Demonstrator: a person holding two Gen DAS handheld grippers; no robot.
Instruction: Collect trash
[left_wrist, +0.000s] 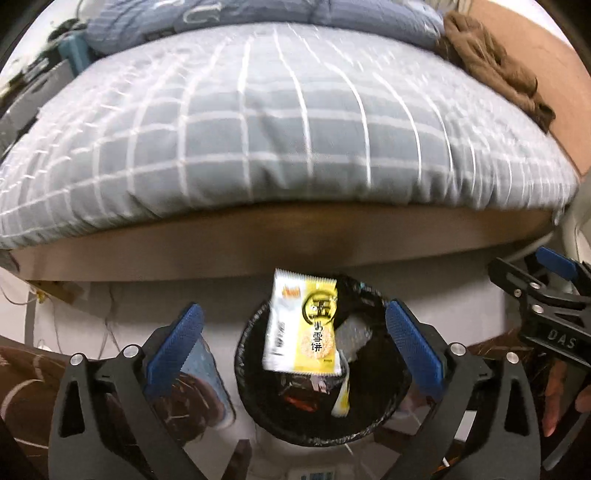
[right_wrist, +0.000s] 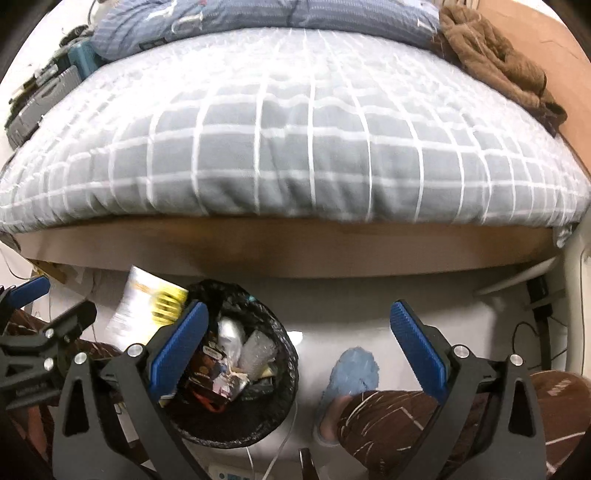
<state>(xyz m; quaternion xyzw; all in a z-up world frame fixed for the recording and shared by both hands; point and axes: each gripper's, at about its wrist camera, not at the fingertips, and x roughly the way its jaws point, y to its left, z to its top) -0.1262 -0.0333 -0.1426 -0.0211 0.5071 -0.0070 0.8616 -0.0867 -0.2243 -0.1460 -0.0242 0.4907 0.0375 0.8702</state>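
Note:
A white and yellow snack wrapper is in the air just over the mouth of a round black-lined trash bin. It lies between the pads of my left gripper, which stands wide open and touches it on neither side. The bin holds several pieces of trash. In the right wrist view the wrapper is blurred at the bin's far left rim, beside the left gripper. My right gripper is open and empty, just right of the bin; it also shows at the left wrist view's right edge.
A bed with a grey checked duvet and wooden frame runs close behind the bin. A person's leg in brown patterned trousers and a blue slipper stand right of the bin. Cables trail on the pale floor.

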